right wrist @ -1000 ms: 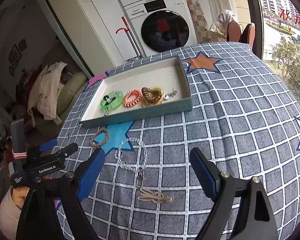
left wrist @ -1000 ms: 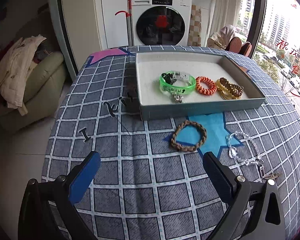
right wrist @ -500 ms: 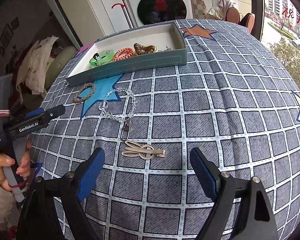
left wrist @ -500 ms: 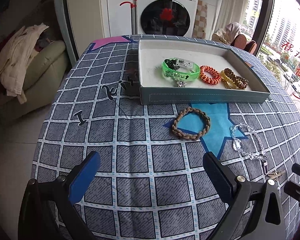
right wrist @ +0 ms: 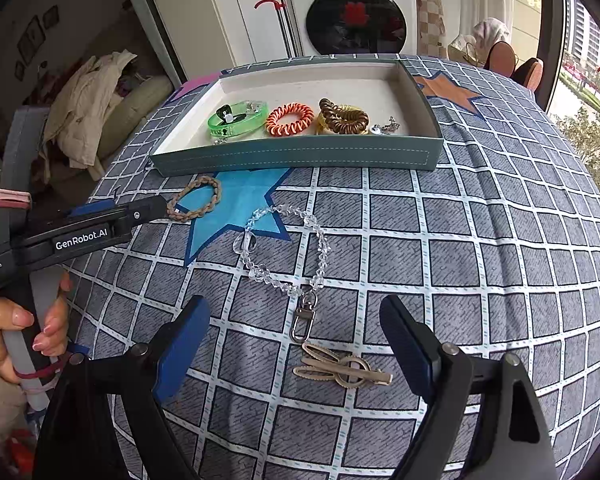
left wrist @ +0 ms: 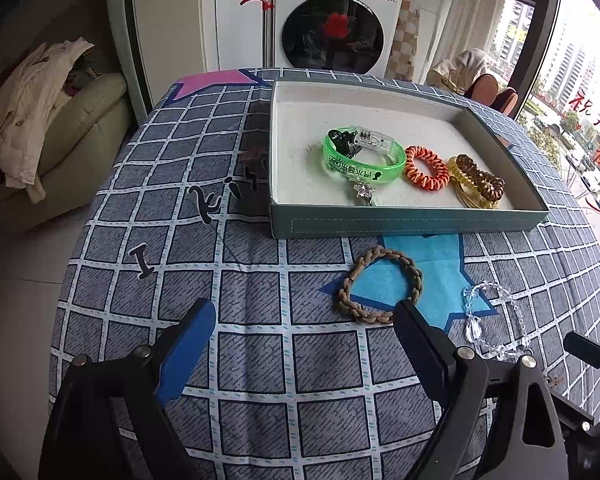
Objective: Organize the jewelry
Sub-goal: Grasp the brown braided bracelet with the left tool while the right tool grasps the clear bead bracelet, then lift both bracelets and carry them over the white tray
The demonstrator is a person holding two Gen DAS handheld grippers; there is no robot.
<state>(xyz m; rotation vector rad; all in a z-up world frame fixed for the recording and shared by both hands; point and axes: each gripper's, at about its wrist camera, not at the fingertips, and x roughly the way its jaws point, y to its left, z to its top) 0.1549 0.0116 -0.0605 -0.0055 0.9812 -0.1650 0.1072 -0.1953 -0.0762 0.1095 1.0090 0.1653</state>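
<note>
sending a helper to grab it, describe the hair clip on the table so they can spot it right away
Start at the teal tray on the checked cloth and come toward the near edge, past the clear bead chain. Just beyond that chain's metal clasp lies the hair clip, flat on the cloth. It is the only beige piece with long looped prongs and a ring, not a bracelet.

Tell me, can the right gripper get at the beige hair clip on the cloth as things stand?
Probably yes. The right gripper is open, and the hair clip lies flat on the tablecloth just ahead between its fingers, with nothing over it; only the bead chain's clasp lies near.
</note>
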